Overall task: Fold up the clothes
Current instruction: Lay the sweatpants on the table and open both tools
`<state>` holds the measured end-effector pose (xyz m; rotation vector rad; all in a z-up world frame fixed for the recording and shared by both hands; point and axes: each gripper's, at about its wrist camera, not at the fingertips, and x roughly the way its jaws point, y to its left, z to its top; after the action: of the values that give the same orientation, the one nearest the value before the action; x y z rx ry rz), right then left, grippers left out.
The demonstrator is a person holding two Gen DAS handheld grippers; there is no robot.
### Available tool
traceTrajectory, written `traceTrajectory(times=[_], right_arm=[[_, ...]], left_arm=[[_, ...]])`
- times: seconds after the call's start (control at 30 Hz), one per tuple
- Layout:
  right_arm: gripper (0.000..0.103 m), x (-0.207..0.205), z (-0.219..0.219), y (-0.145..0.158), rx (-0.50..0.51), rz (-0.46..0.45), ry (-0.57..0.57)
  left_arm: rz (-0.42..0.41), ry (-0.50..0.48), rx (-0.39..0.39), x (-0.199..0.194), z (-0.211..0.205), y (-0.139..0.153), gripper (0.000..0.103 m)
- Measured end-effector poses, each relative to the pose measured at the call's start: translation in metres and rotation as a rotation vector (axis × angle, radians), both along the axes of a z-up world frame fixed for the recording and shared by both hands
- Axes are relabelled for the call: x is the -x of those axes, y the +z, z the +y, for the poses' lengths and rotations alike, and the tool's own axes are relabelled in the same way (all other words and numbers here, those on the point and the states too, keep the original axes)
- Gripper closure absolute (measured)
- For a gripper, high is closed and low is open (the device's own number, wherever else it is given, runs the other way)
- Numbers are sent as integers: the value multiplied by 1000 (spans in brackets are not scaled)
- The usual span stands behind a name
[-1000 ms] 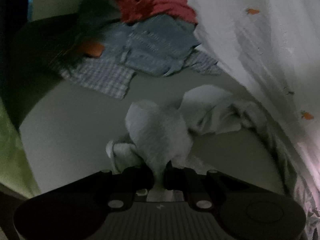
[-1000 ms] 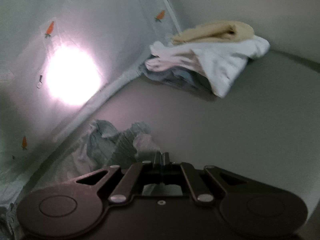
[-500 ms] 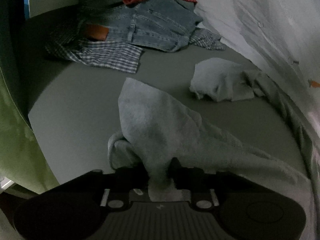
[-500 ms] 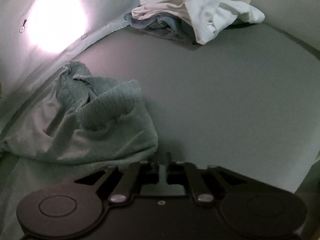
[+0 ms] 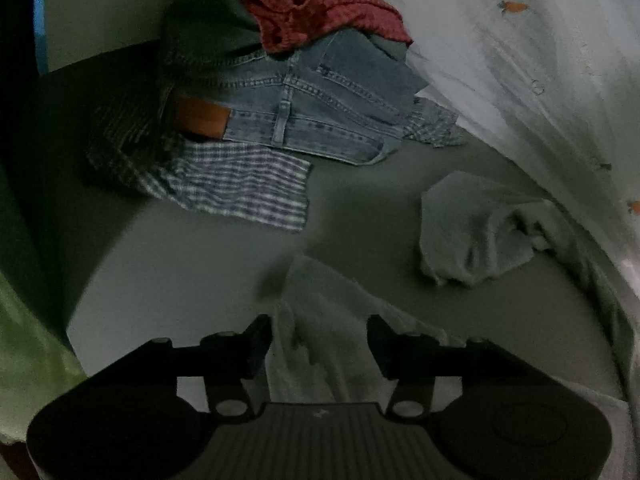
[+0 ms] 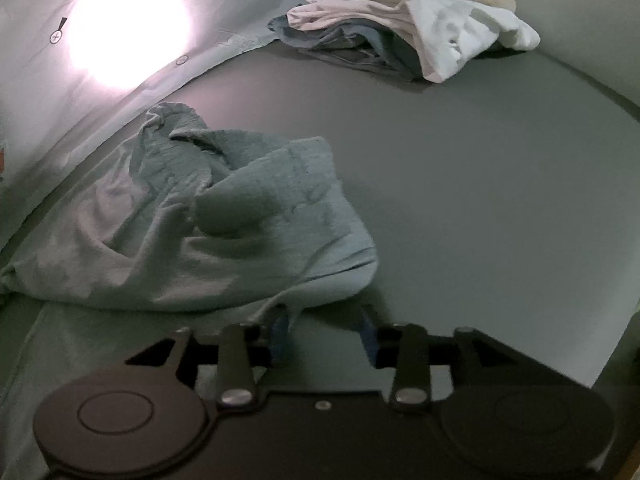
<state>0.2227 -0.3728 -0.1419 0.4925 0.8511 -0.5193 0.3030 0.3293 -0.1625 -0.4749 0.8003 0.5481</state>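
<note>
A pale grey-green garment [image 6: 224, 232] lies crumpled on the grey table [image 6: 480, 200]. In the left wrist view one end of it [image 5: 324, 320] lies between the spread jaws of my left gripper [image 5: 318, 336], which is open; another bunched part [image 5: 468, 232] lies to the right near the curtain. My right gripper [image 6: 326, 336] is open too, just in front of the garment's near hem, with blue pads [image 6: 280, 332] showing.
A pile of jeans [image 5: 312, 108], a red knit [image 5: 316, 4] and a checked shirt [image 5: 240, 188] sits at the table's far left. A folded stack of white, pink and beige clothes [image 6: 404, 24] sits at the far right. A white carrot-print curtain [image 5: 520, 60] runs behind; the table edge [image 5: 92, 280] is close.
Both grippers have opened and let go of the garment. It has dropped and now lies slack on the table.
</note>
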Motion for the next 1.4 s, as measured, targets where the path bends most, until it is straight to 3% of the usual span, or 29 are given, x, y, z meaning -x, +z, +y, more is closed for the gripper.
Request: traceTrajectory(times=[0.1,0.17,0.23,0.27,0.33,0.4,0.5,0.57,0.77,0.87,0.93,1.0,1.17,1.3,1.4], right_arm=[[48,-7,15,0,13,13,3],[27,-12,28,-1,31,29,7],[25,-17,41,-3,49,45,11],[25,-19,46,-4,54,54,15],[23,-24,59,-5,77,68,23],[18,-28,72,-3,119,74,30],[13,-32,90,3,161,78,30],[6,-34,99,7,174,80,29],[5,-33,127,23,256,55,18],[4,-40,143,25,258,33,29],[3,-44,153,26,260,18,36],[3,-53,165,25,245,10,62],[1,-72,194,13,155,9,202],[0,-81,200,-14,111,65,263],[0,-81,211,-26,212,26,322]], left_arm=[[15,-11,3,-9,14,-3,44],[19,-27,35,-16,24,-8,43],[26,-55,50,-21,29,-13,43],[33,-71,48,-25,30,-15,46],[47,-109,42,-32,30,-19,60],[55,-148,40,-40,31,-21,92],[45,-190,48,-51,34,-18,100],[9,-204,65,-60,39,-10,100],[-128,-269,104,-114,55,25,101],[-142,-293,62,-148,54,31,96],[-122,-296,32,-167,53,30,84],[-100,-286,37,-172,54,28,65],[-68,-250,41,-137,69,20,40],[-10,-188,95,-92,85,1,38],[11,-158,143,-62,89,-10,35]])
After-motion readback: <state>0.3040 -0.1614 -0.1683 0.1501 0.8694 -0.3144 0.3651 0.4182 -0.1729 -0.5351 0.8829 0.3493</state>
